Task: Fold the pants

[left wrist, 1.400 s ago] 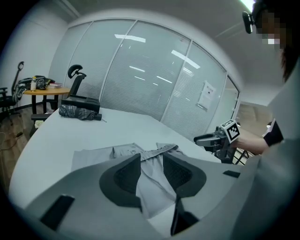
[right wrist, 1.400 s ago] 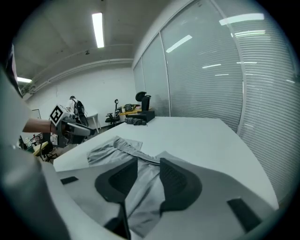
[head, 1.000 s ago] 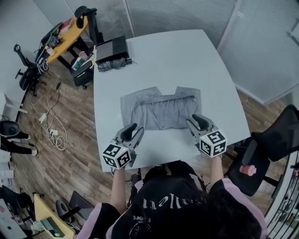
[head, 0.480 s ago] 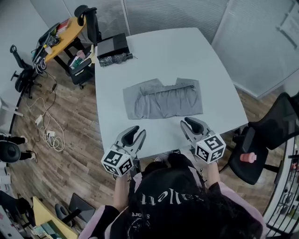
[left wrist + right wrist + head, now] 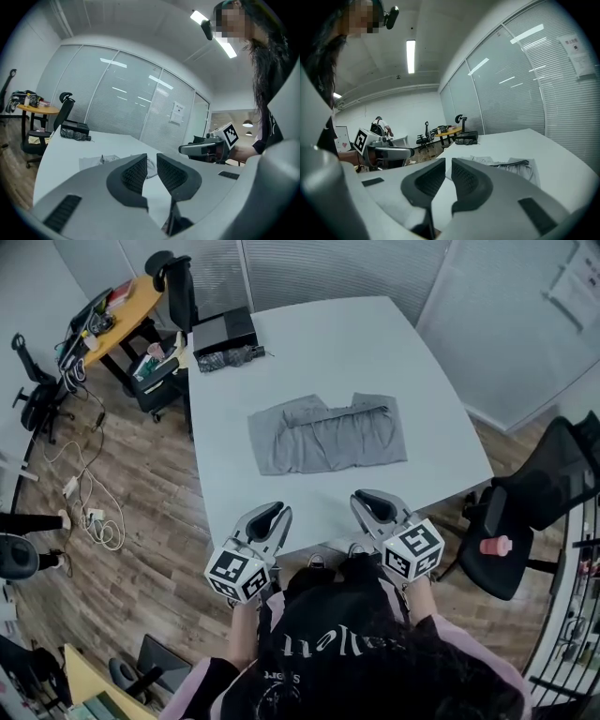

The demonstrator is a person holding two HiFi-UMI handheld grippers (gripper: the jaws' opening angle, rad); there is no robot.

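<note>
Office room around a pale worktop

The worktop [image 5: 347,352] stands on a wood floor [image 5: 150,549]. At its far left corner sits a black case [image 5: 223,331], with a dark crumpled bundle [image 5: 225,358] just near of it. Far left, a yellow desk [image 5: 122,307] is cluttered with small items, and a black office chair [image 5: 176,282] stands beside it. Loose cables [image 5: 89,512] lie on the floor at left. At right stands another black chair [image 5: 544,502] with a pink object [image 5: 494,546] at its near edge.

Grey pants [image 5: 326,434] flat on white table [image 5: 375,343], black box [image 5: 223,331] at far-left corner.
</note>
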